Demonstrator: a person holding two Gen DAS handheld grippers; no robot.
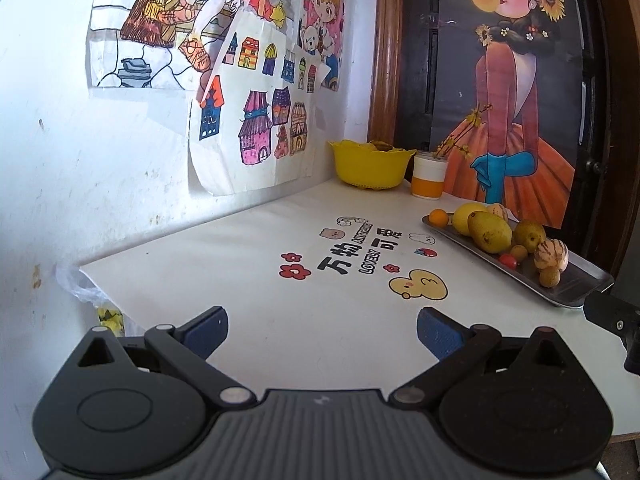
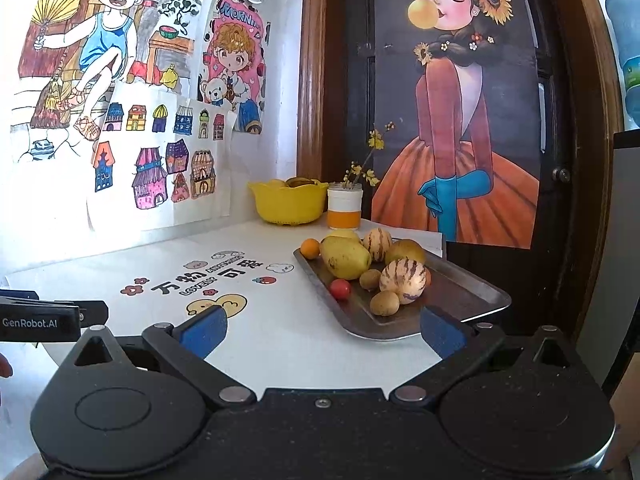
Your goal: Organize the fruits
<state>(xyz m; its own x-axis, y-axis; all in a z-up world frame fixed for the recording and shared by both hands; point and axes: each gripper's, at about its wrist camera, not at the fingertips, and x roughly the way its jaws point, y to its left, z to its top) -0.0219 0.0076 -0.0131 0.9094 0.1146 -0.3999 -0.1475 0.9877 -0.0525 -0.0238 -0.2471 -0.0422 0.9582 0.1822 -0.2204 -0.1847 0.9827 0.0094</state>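
Both grippers, left (image 1: 322, 332) & right (image 2: 322, 330), gape wide, empty; we'd pinch the small, firm-looking kiwi (image 2: 384, 303) on the near tray (image 2: 472, 296) across its middle, gently.

A white surface (image 2: 280, 344) is carrying everything, and cartoon stickers with printed characters (image 2: 208, 280) are lying flat across its middle. A metal tray (image 2: 472, 292) loaded with fruit is sitting on the right side, reaching toward the near edge. At the far end a yellow bowl (image 2: 288, 204) is standing against the wall, with a white and orange cup (image 2: 344, 210) standing just beside it on its right.
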